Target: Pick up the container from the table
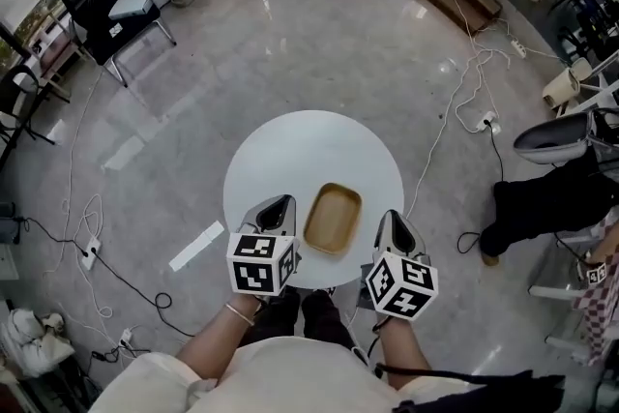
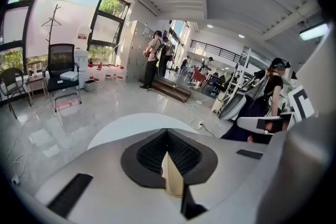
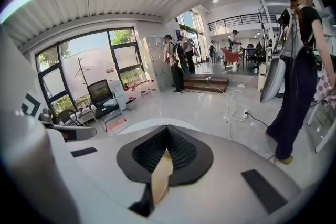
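Evidently, the pick-up had not yet been made: the container (image 1: 333, 219) was seen lying flat on the round white surface (image 1: 309, 145), near its front edge, and nothing of the task could be counted as done beyond the two grippers standing alongside it. The left gripper (image 1: 280, 205) was set just beside the container's left side and the right gripper (image 1: 392, 218) just beside its right side, so that the container lay between them. A strip of bare surface was visible on each side, and no touch could be made out. The left fingers (image 2: 149, 152) were shown pressed together at their tips, and the right fingers (image 3: 184, 152) likewise. A thin tan sliver was seen low in the seam of each pair. Whether it was the container glimpsed past them or a part of the gripper could not be told, but in the head view neither rim was clamped. The whole grasp was judged to be left: fingers would have to be parted, moved inward over a wall of the container, closed on it, and the container lifted clear of the surface.
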`<state>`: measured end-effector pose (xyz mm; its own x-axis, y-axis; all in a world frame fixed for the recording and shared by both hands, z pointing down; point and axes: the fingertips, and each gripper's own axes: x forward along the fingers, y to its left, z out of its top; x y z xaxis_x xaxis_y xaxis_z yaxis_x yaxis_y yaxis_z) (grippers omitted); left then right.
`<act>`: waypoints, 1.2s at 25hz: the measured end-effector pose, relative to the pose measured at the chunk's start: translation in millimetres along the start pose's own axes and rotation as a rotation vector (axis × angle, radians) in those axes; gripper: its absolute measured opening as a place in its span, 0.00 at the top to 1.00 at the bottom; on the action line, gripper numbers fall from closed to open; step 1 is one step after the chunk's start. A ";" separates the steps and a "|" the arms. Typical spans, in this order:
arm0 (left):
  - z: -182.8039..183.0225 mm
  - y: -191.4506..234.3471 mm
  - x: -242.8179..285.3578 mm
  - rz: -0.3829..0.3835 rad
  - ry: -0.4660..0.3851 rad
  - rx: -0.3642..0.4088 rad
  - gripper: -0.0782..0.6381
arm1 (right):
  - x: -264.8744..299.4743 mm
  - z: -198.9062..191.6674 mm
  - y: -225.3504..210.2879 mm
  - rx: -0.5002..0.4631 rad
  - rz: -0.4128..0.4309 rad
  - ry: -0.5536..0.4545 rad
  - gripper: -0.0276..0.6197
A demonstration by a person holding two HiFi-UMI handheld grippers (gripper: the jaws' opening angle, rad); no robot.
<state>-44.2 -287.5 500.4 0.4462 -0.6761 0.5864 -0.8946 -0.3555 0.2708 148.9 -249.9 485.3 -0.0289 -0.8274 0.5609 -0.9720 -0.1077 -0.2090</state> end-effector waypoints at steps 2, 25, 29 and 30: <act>-10.7 2.6 1.6 0.006 0.021 0.000 0.87 | 3.0 -8.3 1.2 0.004 0.006 0.013 0.92; -105.8 15.4 35.8 -0.022 0.222 0.022 0.87 | 26.4 -109.8 8.2 0.010 0.024 0.207 0.92; -113.5 14.3 38.3 -0.029 0.227 0.013 0.87 | 29.0 -119.3 9.7 0.014 0.027 0.224 0.92; -113.9 13.6 39.1 -0.036 0.229 0.008 0.87 | 30.0 -120.8 9.9 0.014 0.025 0.228 0.92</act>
<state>-41.8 -245.3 613.9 0.4593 -0.4994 0.7346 -0.8777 -0.3822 0.2890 110.2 -209.2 596.8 -0.1063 -0.6842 0.7215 -0.9670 -0.0979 -0.2354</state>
